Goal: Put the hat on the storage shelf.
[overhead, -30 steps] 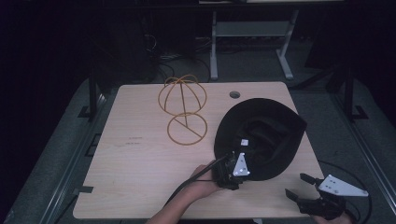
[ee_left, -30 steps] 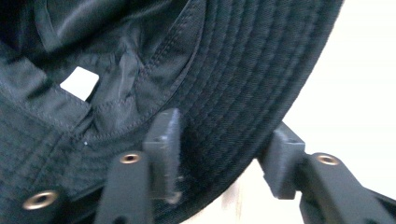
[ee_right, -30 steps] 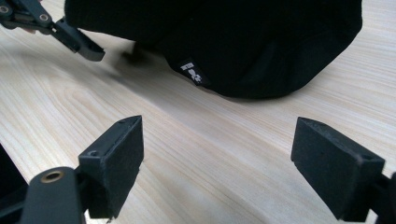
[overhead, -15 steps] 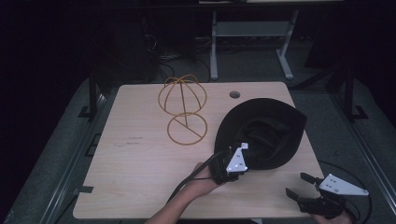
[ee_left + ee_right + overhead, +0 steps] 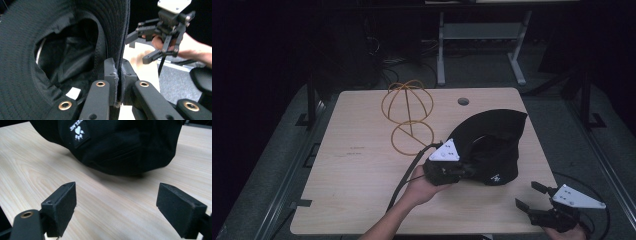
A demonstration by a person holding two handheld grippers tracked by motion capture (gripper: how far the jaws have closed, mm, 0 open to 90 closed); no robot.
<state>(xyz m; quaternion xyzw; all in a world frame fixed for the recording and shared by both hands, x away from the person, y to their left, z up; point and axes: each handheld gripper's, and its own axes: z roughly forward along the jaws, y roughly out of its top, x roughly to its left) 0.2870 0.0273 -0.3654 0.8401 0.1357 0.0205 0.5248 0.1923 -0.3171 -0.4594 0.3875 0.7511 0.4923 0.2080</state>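
Observation:
A black brimmed hat (image 5: pixel 492 145) lies on the wooden table (image 5: pixel 362 170), right of centre, its opening tipped up. My left gripper (image 5: pixel 462 170) is shut on the hat's near brim; in the left gripper view the brim edge (image 5: pixel 119 50) runs between the closed jaws, with the hat's dark inside (image 5: pixel 62 55) to the left. My right gripper (image 5: pixel 528 196) stands open at the table's front right corner, apart from the hat. In the right gripper view the hat's crown (image 5: pixel 120 147), with a white paw label (image 5: pixel 77 130), lies just beyond the spread fingers (image 5: pixel 62 207).
A gold wire hat stand (image 5: pixel 408 115) stands upright at the table's back centre, left of the hat. A round cable hole (image 5: pixel 463 101) sits near the back edge. A grey metal frame (image 5: pixel 477 35) stands on the floor behind the table.
My left gripper has pulled the hat's near brim leftward and up, tipping the hat. The right gripper has stayed in place at the front right corner.

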